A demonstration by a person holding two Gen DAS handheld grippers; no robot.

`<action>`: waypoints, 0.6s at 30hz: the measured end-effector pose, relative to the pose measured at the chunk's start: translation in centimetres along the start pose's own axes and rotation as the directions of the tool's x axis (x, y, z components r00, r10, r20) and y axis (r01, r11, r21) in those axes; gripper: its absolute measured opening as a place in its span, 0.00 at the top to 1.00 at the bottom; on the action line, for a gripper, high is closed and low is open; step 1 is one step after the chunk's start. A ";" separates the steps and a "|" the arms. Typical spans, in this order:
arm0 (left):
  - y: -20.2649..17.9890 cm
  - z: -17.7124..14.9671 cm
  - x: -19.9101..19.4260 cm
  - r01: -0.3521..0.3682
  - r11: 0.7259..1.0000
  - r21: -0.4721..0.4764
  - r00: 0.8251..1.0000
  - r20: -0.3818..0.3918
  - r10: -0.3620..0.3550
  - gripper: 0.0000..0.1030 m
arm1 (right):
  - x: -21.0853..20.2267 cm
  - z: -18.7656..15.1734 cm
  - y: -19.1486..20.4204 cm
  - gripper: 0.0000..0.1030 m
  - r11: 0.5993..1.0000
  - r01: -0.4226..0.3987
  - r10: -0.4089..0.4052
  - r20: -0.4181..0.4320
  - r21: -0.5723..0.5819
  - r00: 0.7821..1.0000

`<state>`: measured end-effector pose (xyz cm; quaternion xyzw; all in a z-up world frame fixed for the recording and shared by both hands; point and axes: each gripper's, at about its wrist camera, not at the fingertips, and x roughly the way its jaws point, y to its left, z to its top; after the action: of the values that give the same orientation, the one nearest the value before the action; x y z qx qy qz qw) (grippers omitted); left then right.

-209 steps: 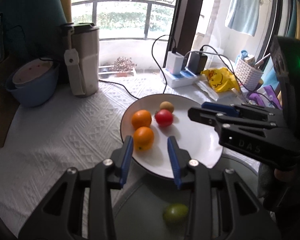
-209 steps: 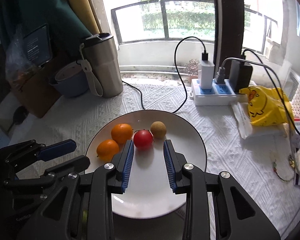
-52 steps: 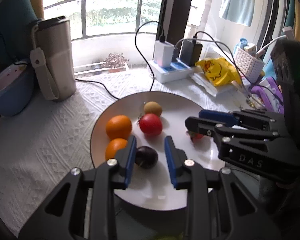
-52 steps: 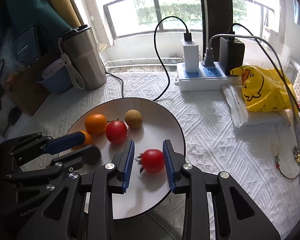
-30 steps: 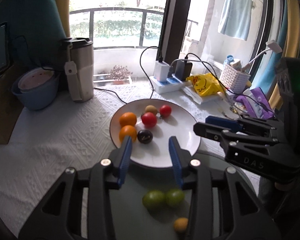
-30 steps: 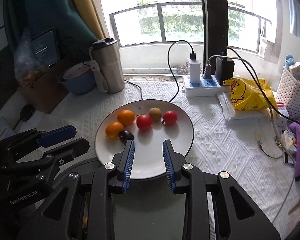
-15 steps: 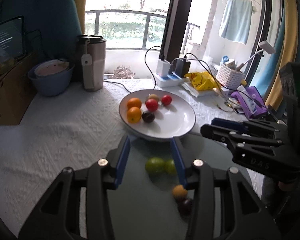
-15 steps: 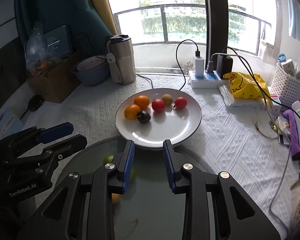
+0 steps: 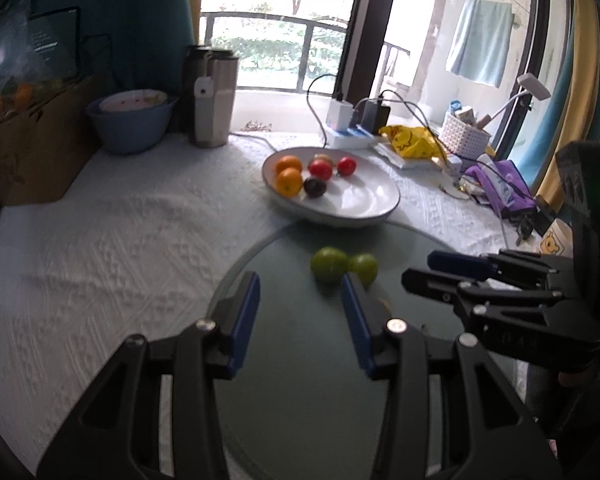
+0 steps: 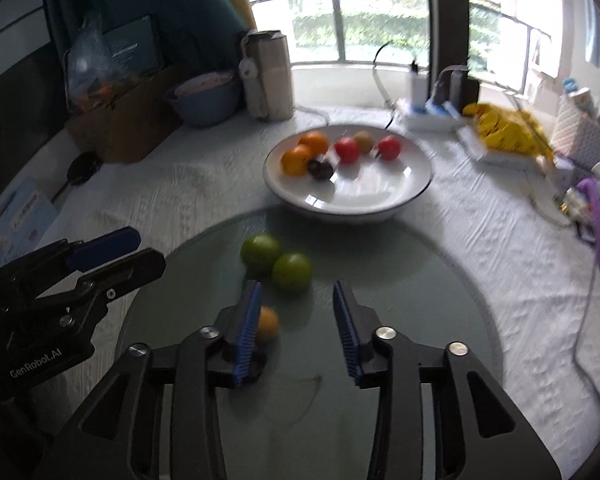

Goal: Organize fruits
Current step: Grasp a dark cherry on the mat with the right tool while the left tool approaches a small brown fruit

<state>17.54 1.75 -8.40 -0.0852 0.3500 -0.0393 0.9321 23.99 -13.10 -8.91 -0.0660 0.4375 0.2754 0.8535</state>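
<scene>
Fingers point(image 10: 247, 322) of the right gripper point(image 10: 296, 324) have just been opening, empty, spread; round green fruits point(image 10: 291, 271) sit ahead on smooth glass point(image 10: 400, 300), below the white plate point(image 10: 380, 204).

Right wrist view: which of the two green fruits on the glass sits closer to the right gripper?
The right-hand green fruit, just ahead of the right gripper. The other green fruit touches it but lies further back and left, toward the white plate.

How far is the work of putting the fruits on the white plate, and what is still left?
Done: six fruits lie on the white plate. In hand: nothing; the left claw and the right claw, whose jaws have just been opening, are both empty above the glass board. Left: two green fruits and a small orange fruit on the board.
</scene>
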 end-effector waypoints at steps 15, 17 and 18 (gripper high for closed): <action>1.7 -2.4 -0.6 -0.013 0.999 -0.035 1.000 -0.021 0.012 0.57 | 1.8 -2.6 2.7 0.56 0.995 -0.060 0.053 -0.091 -0.080 0.994; 1.7 -2.5 -0.7 -0.012 0.999 -0.036 1.000 -0.019 0.011 0.57 | 1.9 -2.8 3.1 0.56 0.993 -0.057 0.047 -0.096 -0.104 0.994; 1.6 -2.5 -0.8 -0.012 0.999 -0.036 1.000 -0.018 0.012 0.57 | 1.9 -2.9 3.2 0.56 0.992 -0.056 0.045 -0.097 -0.112 0.994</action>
<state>15.33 3.14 -10.08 -0.0994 0.3594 -0.0282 0.9274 21.16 -10.65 -11.73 -0.1166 0.4624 0.3183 0.8193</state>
